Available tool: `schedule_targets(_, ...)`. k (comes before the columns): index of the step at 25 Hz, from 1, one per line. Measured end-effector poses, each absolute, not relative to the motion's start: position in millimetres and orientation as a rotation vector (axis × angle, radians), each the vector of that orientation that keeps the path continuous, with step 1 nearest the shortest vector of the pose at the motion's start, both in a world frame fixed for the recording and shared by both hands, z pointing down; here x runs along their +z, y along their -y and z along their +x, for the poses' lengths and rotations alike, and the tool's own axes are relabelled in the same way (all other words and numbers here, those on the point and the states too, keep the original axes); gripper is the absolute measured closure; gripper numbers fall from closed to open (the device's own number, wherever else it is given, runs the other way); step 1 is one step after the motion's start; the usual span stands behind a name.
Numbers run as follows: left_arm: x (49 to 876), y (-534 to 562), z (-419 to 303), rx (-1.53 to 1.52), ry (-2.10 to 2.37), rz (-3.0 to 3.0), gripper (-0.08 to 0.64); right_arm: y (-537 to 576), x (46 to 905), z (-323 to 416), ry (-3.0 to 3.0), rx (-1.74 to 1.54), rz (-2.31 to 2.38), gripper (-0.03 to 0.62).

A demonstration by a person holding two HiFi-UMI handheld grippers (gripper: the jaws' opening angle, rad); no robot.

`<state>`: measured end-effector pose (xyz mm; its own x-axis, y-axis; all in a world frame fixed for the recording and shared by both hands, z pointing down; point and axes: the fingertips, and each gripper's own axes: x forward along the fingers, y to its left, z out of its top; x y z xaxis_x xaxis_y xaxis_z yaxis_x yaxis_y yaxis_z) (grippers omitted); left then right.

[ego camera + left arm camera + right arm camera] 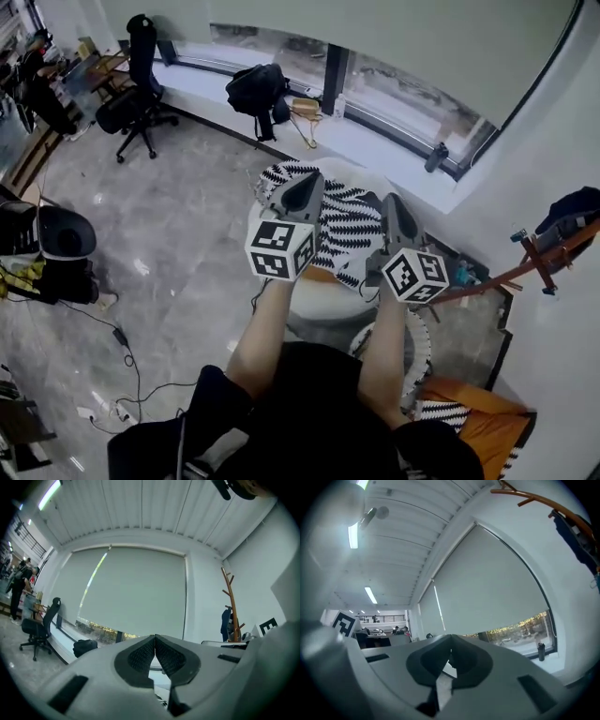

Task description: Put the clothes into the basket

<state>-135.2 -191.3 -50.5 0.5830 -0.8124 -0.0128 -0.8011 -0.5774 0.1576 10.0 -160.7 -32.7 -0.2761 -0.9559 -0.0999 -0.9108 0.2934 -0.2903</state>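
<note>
— Which step are you working on?

— I'm holding the striped garment (349, 225) up over what I'm taking for the white basket (323, 309) (it's sitting just below the hanging cloth). The left gripper (302, 189) and right gripper (397, 208) are each gripping its upper edge, jaws pressed together on the fabric, as far as I'm judging.

— And next?

— I'm thinking both need lowering over the rim, then spreading together, so the cloth drops inside instead of draping the edge.
</note>
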Motion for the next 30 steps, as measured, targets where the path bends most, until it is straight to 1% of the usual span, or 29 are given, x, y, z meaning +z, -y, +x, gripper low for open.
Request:
schedule_targets(4,-75,206,-153,-0.159,1.422,2.685,0.551,178,-51,-11,-2.383,-0.145,-1.767,0.581)
schedule_targets(7,-82,216,-152,-0.182,1.424,2.692,0.551,191,-58,-14,-2.429,-0.09,-1.791,0.581)
schedule_targets(18,-80,238,-127,-0.174,1.374,2.717,0.551,213,-62,4,-2.438,-0.053,-1.827,0.581)
schedule_targets(30,-79,235,-100,-0.175,1.304,2.745,0.551,207,-63,20,-2.453,0.0,-1.862,0.581)
